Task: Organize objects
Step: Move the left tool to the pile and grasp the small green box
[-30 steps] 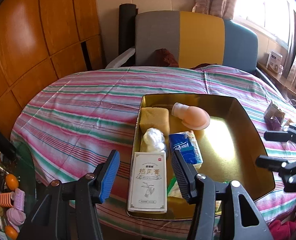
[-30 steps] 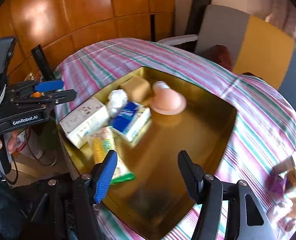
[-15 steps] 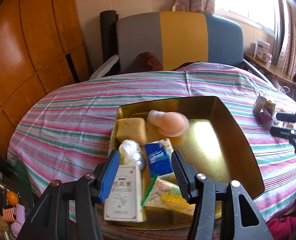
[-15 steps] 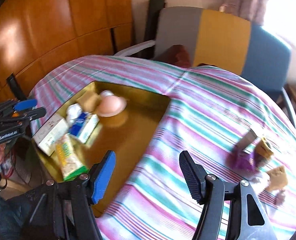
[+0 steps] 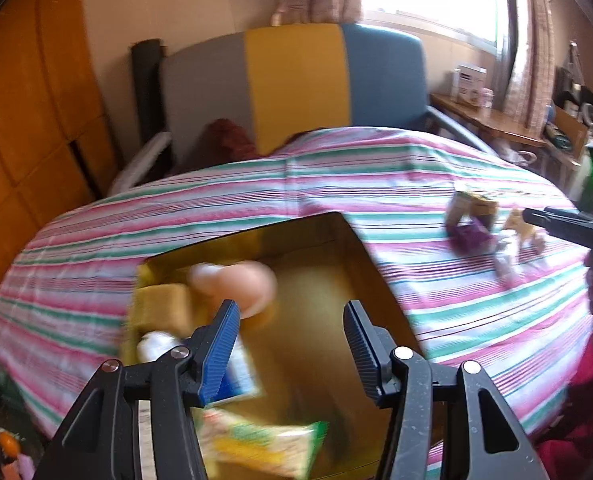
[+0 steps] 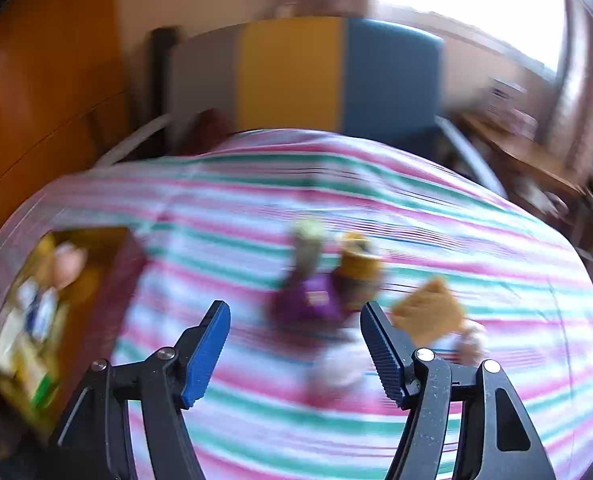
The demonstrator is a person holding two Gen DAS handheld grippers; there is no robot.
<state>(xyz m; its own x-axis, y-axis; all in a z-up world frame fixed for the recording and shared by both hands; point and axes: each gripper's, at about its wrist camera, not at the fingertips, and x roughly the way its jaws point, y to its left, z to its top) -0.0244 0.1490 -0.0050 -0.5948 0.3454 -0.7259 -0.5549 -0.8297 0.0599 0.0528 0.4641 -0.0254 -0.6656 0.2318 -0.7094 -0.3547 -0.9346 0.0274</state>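
Note:
My left gripper (image 5: 290, 318) hangs open over the gold tray (image 5: 376, 264) with nothing between its fingers. In the tray's left half lie a yellow sponge (image 5: 162, 308), a peach round piece (image 5: 240, 284), a white wad (image 5: 154, 346), a blue packet (image 5: 240, 376) and a yellow-green snack bag (image 5: 256, 440). My right gripper (image 6: 295, 316) is open above the striped tablecloth (image 6: 376, 184). Just beyond its fingertips, blurred, lie a purple packet (image 6: 308, 300), a small carton (image 6: 310, 240), a yellow tub (image 6: 360, 264), a tan packet (image 6: 432, 312) and a white piece (image 6: 336, 364).
A grey, yellow and blue armchair (image 5: 296, 80) stands behind the round table. Wooden panels (image 5: 28, 100) line the left wall. A side table (image 5: 492, 120) with boxes sits under the window. The tray (image 6: 108, 240) lies far left in the right wrist view. Red fabric (image 5: 576, 420) shows at the lower right.
Both grippers swung to the right. The right one left the tray and now hovers by the loose packets. The left one shifted across the tray. Both stayed open and empty.

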